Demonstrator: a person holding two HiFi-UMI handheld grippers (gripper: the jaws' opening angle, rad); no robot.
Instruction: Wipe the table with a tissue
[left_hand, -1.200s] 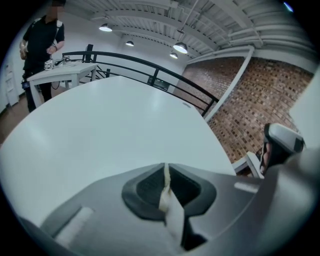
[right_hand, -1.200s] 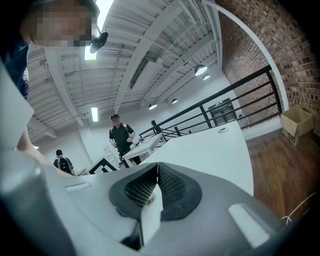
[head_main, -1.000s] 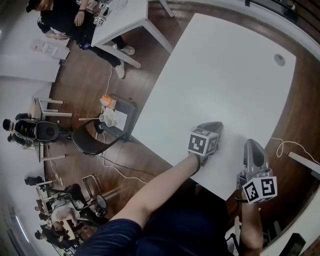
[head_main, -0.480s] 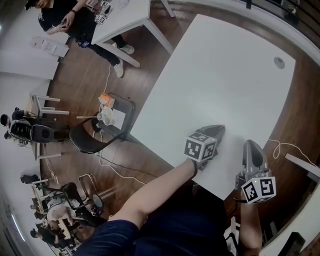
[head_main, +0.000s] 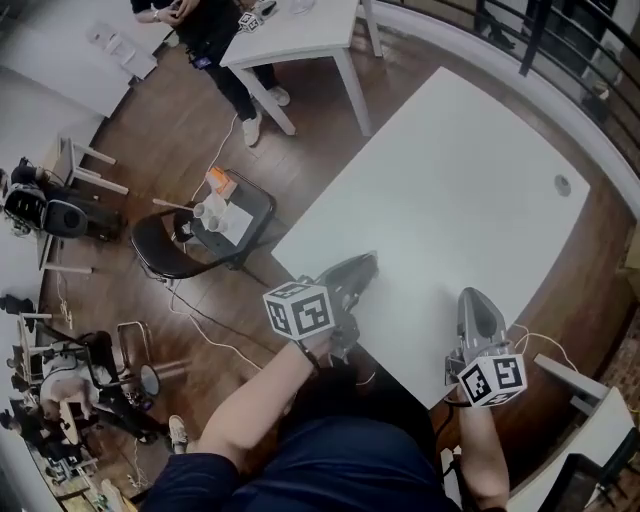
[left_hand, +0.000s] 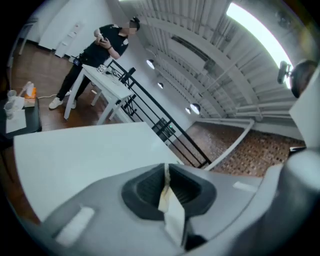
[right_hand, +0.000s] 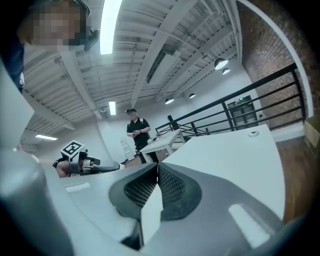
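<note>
No tissue shows on the white table in any view. My left gripper hangs over the table's near left edge, jaws shut. In the left gripper view the left gripper points across the table, and a thin pale strip sits in the seam between its pads; I cannot tell what that strip is. My right gripper is over the near right corner, also shut. In the right gripper view the right gripper has its pads pressed together with nothing between them.
A black chair left of the table carries an orange box and white items. Farther off, a person stands at a second white table. A railing runs along the far side. A white cable lies on the floor.
My left gripper has drawn back and to the left, from over the table's front strip to its near left edge. The head view has shifted. The right gripper has hardly moved.
</note>
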